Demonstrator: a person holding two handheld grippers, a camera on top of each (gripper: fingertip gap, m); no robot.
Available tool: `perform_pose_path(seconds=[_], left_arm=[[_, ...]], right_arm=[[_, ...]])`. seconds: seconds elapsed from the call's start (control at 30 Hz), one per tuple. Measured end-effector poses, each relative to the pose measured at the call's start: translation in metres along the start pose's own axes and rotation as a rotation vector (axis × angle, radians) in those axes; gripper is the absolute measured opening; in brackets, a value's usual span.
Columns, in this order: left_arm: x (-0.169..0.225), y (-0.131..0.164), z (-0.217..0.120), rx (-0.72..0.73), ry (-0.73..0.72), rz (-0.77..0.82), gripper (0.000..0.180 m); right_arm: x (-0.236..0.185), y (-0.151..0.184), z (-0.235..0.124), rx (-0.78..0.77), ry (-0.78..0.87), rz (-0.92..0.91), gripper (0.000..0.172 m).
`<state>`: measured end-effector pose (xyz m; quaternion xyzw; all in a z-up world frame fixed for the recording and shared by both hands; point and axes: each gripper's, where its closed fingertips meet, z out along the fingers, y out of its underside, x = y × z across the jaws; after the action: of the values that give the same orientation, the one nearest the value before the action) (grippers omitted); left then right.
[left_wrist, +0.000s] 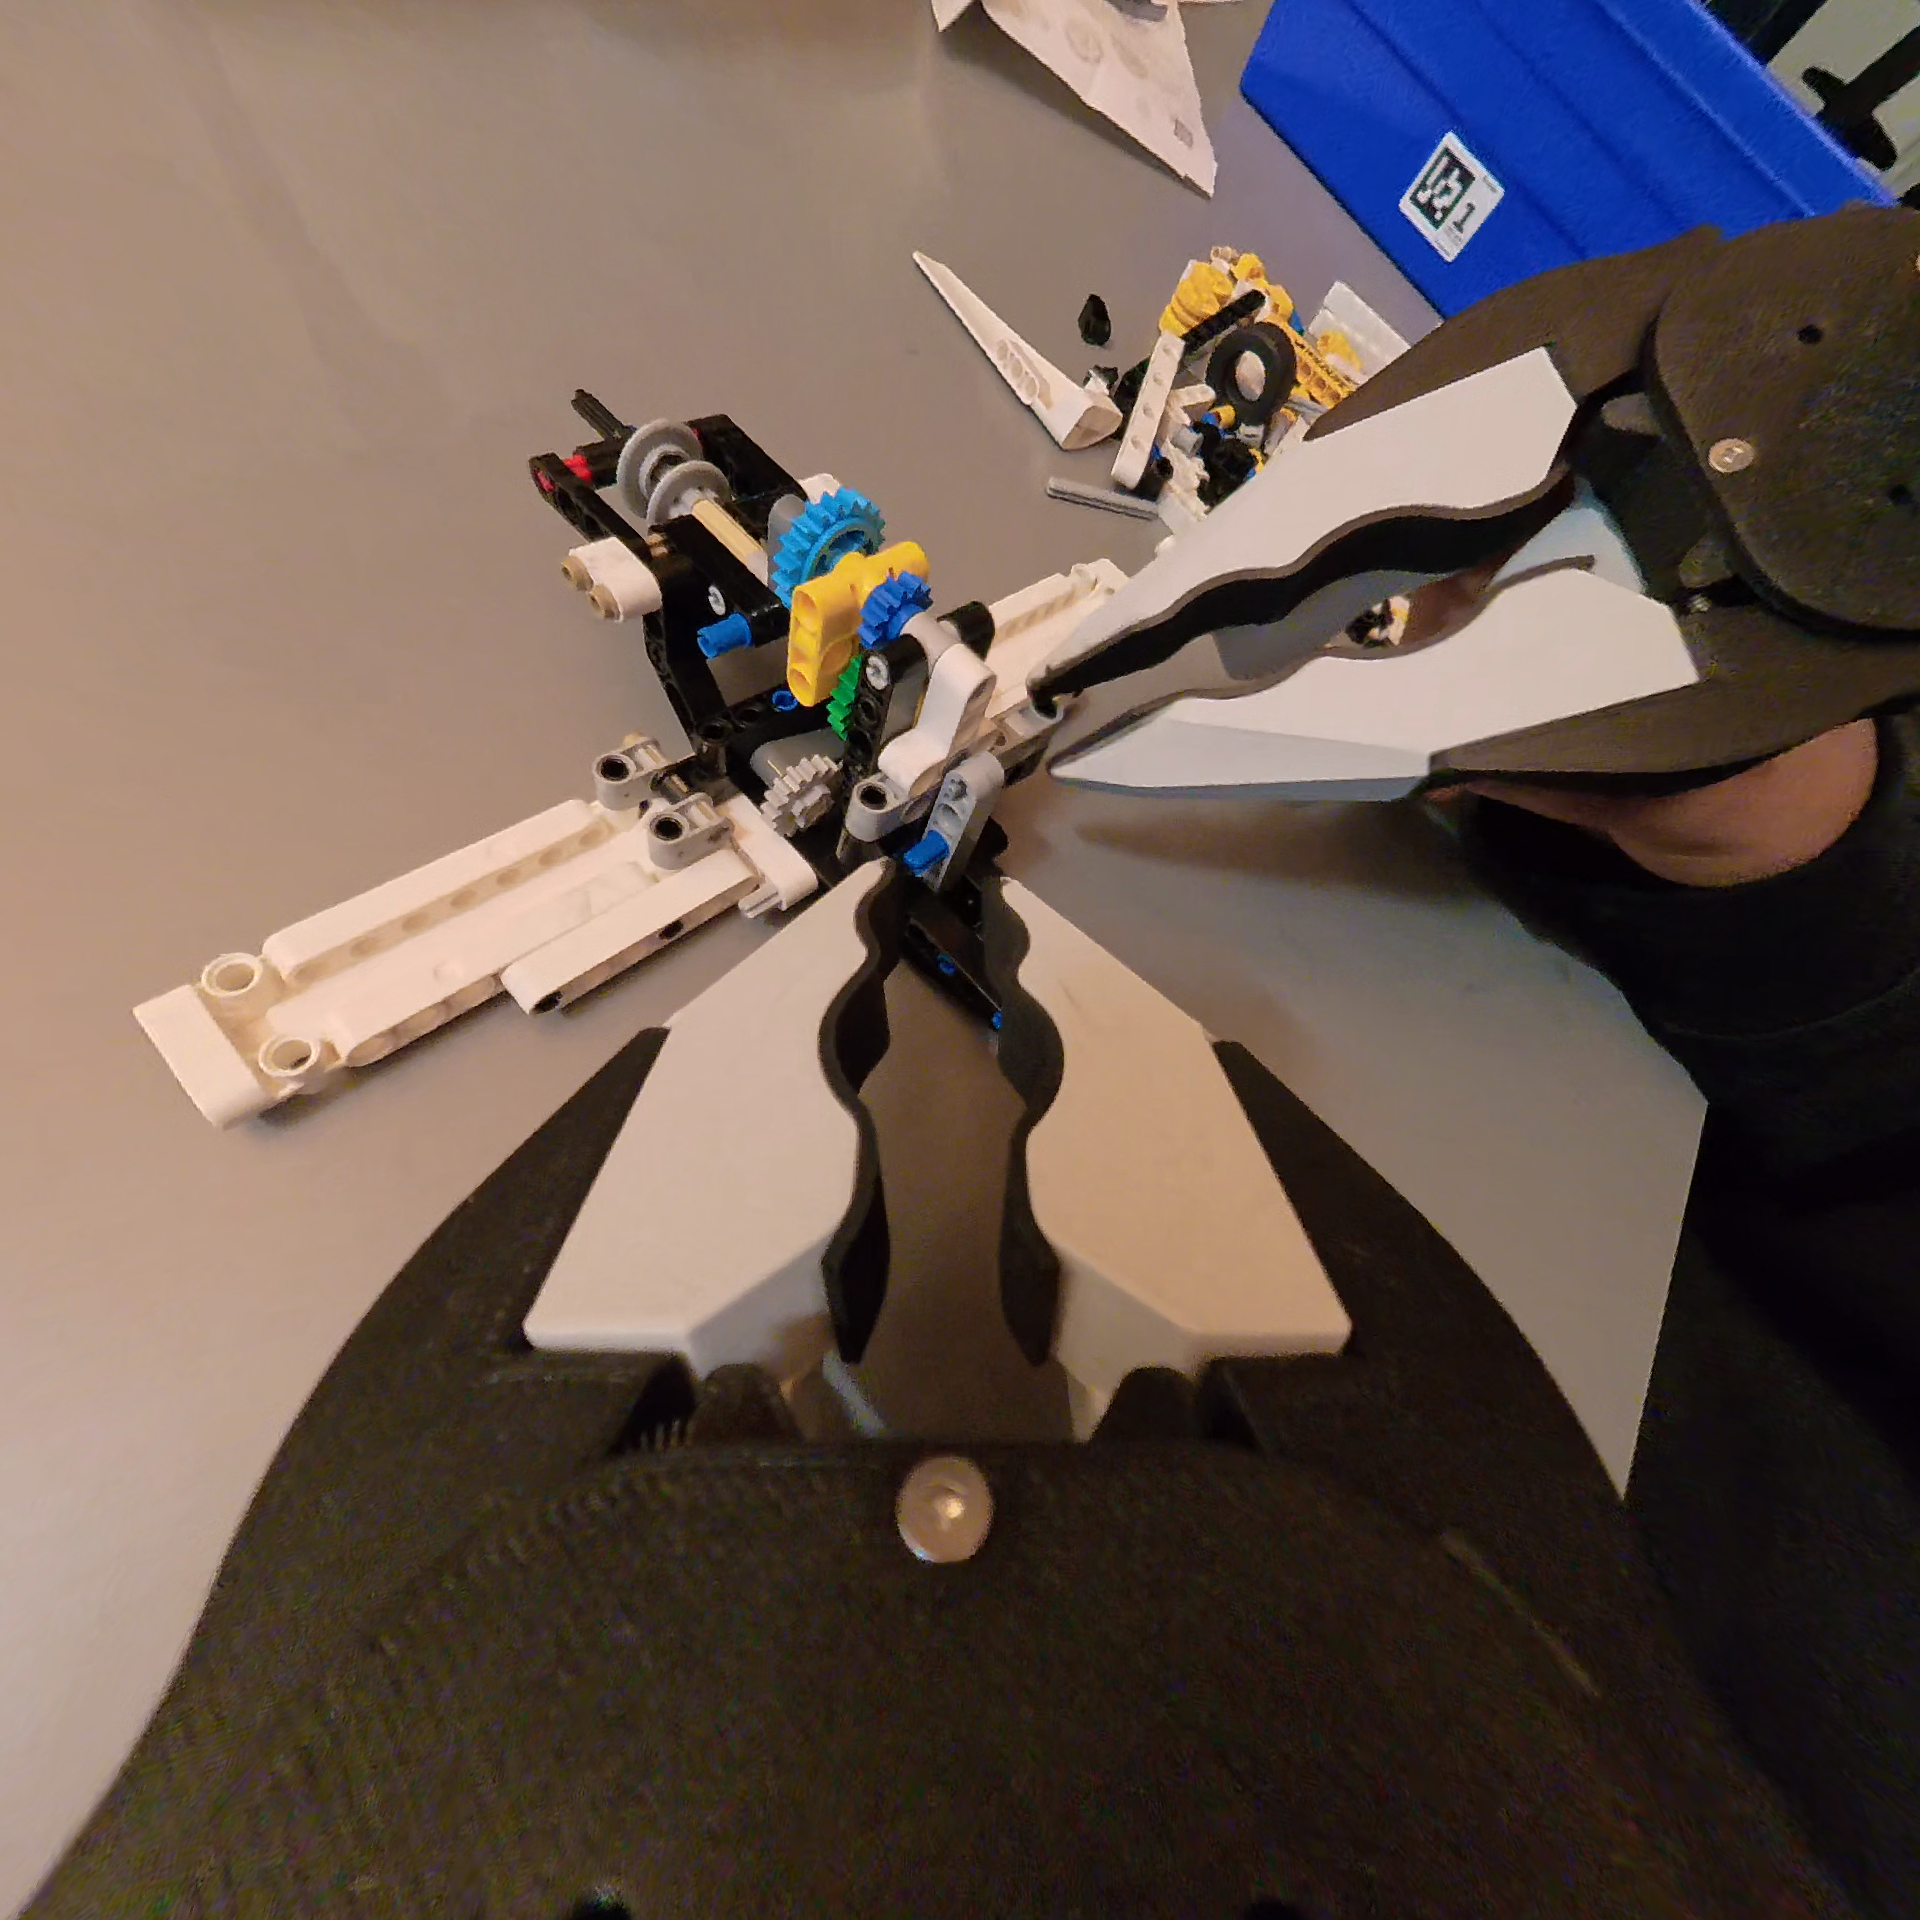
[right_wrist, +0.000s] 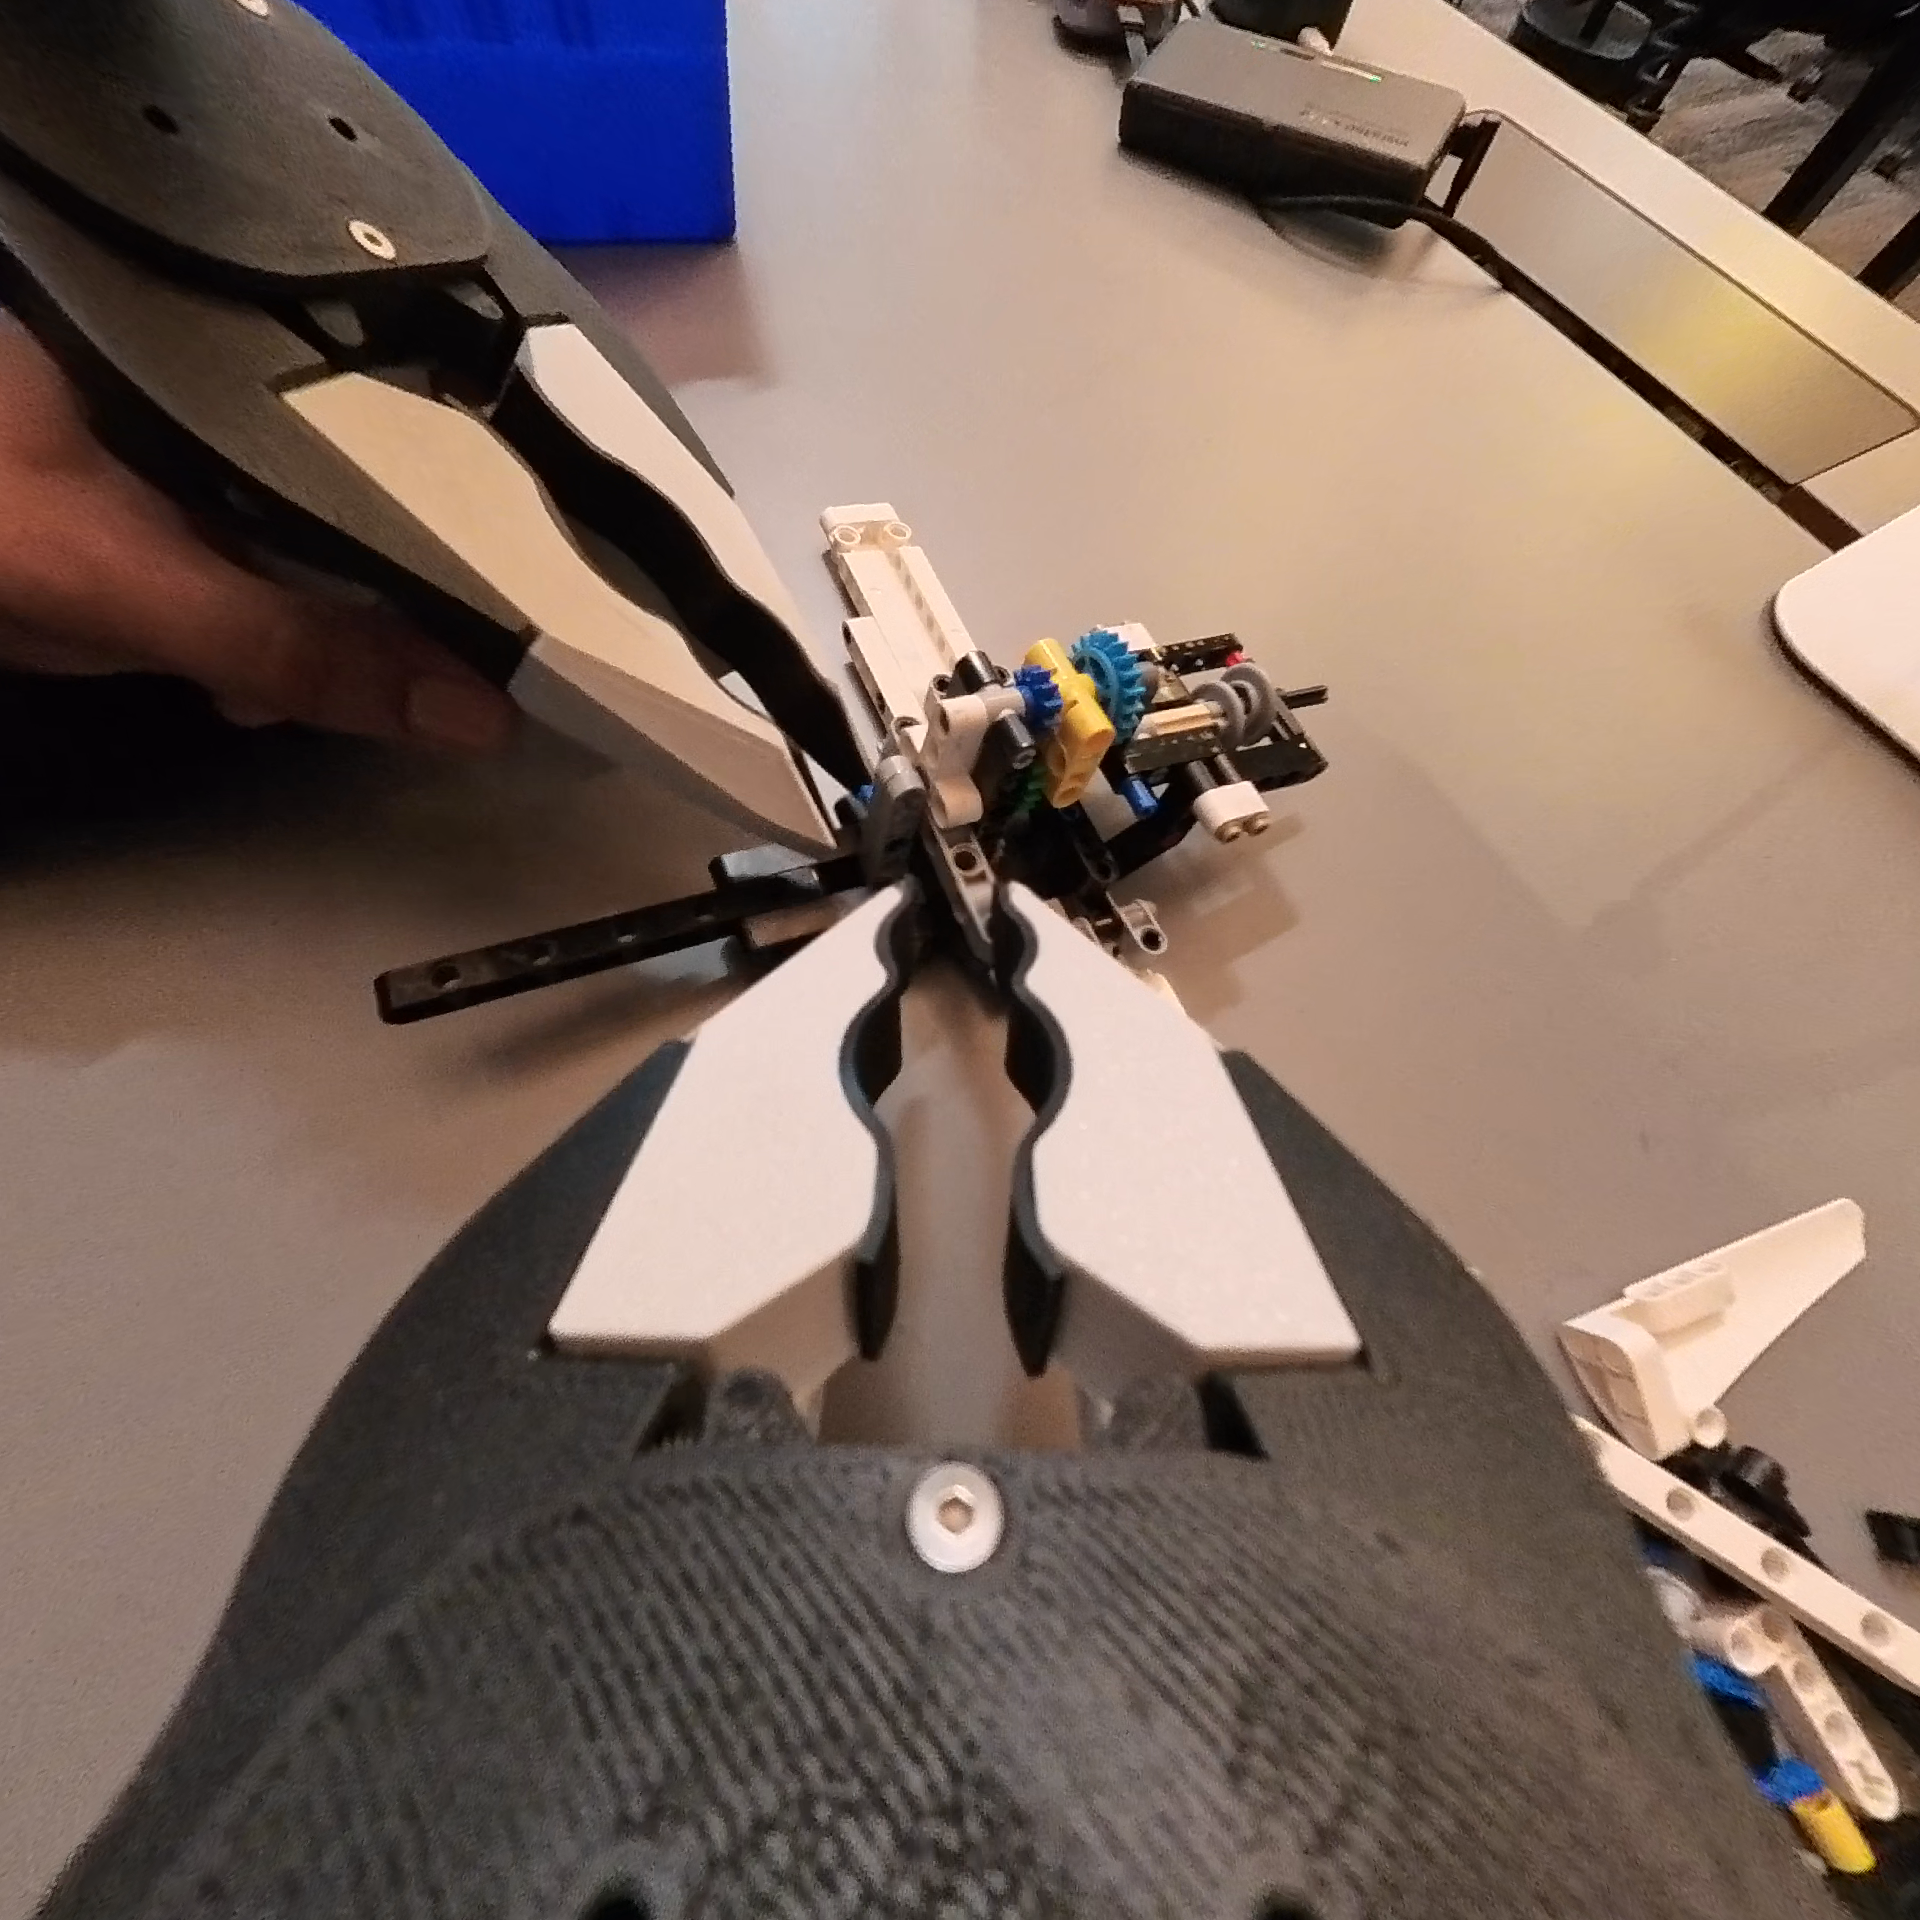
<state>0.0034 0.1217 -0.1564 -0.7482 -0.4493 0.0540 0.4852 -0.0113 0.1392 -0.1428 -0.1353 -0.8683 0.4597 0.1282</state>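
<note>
A building-brick model (left_wrist: 831, 623) of black frames, blue, green and grey gears, a yellow connector and long white panels (left_wrist: 416, 935) lies on the grey table. My left gripper (left_wrist: 948, 878) is shut on a short grey beam with a blue pin (left_wrist: 961, 816) at the model's near end. A long black beam (left_wrist: 951, 956) shows below, through the gap between the fingers. In the right wrist view the left gripper (right_wrist: 842, 810) comes in from the upper left. My right gripper (right_wrist: 954, 899) is shut on a light grey beam (right_wrist: 964, 873) of the same model (right_wrist: 1081, 717). It also shows in the left wrist view (left_wrist: 1049, 732).
A blue bin (left_wrist: 1558, 125) stands at the back. Loose bricks (left_wrist: 1226, 384), a white fin piece (left_wrist: 1018, 353) and paper sheets (left_wrist: 1122, 73) lie behind the model. More loose white parts (right_wrist: 1714, 1351) lie at the right. A black power adapter (right_wrist: 1288, 83) with a cable sits far back. Both grippers' tips are close together, under 4 cm apart.
</note>
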Motion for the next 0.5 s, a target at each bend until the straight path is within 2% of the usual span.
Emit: perform_pose_path(seconds=[0.13,0.33,0.5], left_arm=[[0.003,0.001,0.001,-0.009,0.011,0.017,0.013],[0.015,0.005,0.004,-0.040,0.065,0.073,0.011],[0.017,0.006,0.005,-0.047,0.048,0.117,0.007]], right_arm=[[0.010,0.008,0.000,-0.040,0.037,0.026,0.012],[0.003,-0.002,-0.002,0.014,0.011,0.009,0.010],[0.001,-0.005,-0.006,0.038,-0.023,0.021,0.003]])
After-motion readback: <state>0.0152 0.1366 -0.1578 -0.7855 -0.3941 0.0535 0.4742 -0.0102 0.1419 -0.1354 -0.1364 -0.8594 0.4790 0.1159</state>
